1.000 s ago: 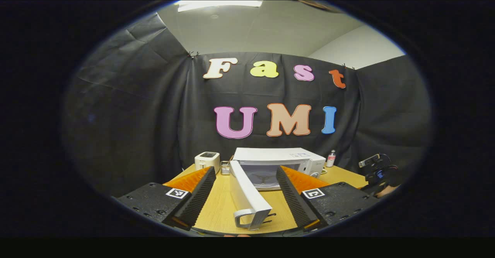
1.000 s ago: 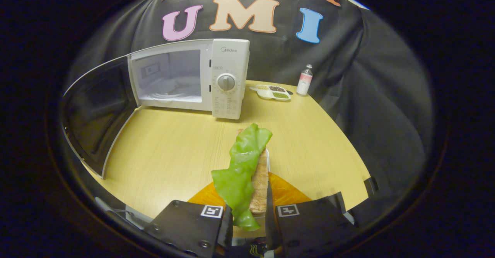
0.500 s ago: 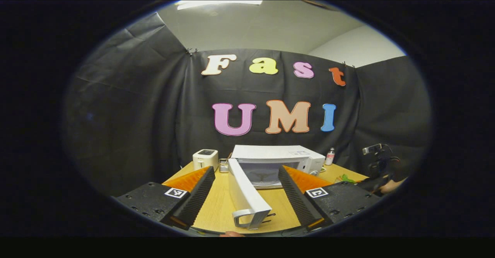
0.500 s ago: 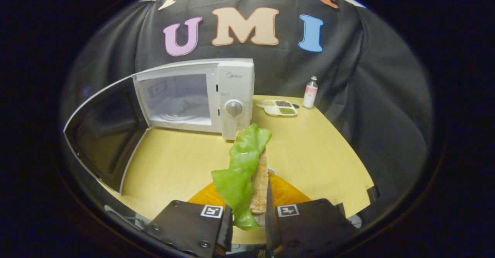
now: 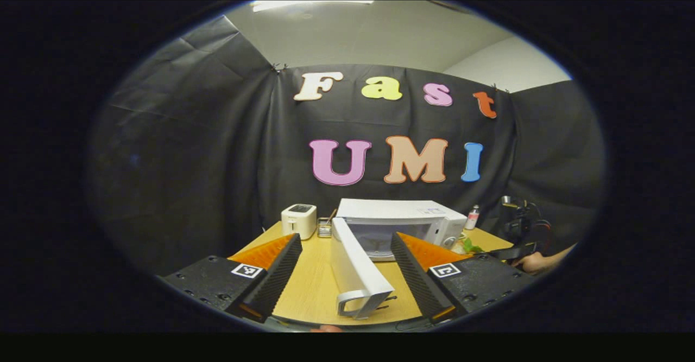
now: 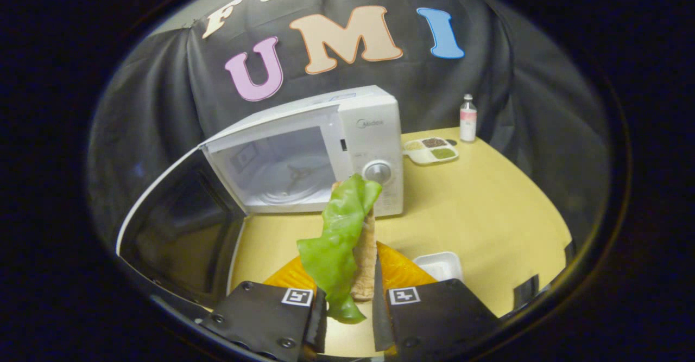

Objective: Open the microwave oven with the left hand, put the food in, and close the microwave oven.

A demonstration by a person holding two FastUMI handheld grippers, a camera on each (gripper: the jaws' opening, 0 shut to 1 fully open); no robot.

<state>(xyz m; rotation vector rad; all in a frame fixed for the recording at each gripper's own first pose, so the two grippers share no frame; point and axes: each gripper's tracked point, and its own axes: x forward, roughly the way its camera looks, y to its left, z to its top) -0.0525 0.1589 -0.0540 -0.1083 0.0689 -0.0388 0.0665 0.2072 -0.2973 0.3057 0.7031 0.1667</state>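
Both right tongs (image 6: 348,302) pinch food (image 6: 339,237) (lettuce-topped).

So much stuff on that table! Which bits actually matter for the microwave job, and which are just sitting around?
Part of the job:
- microwave, standing open
- its door, swung wide
- food, lettuce and bread, clamped in the right gripper
- left gripper, open near the door handle

Just lying about:
- toaster
- small bottle
- divided dish
- white tray

microwave (image 6: 347,145) on table (image 6: 488,204) | tray (image 6: 431,149), bottle (image 6: 467,118) to its right | door (image 6: 179,232) swung left
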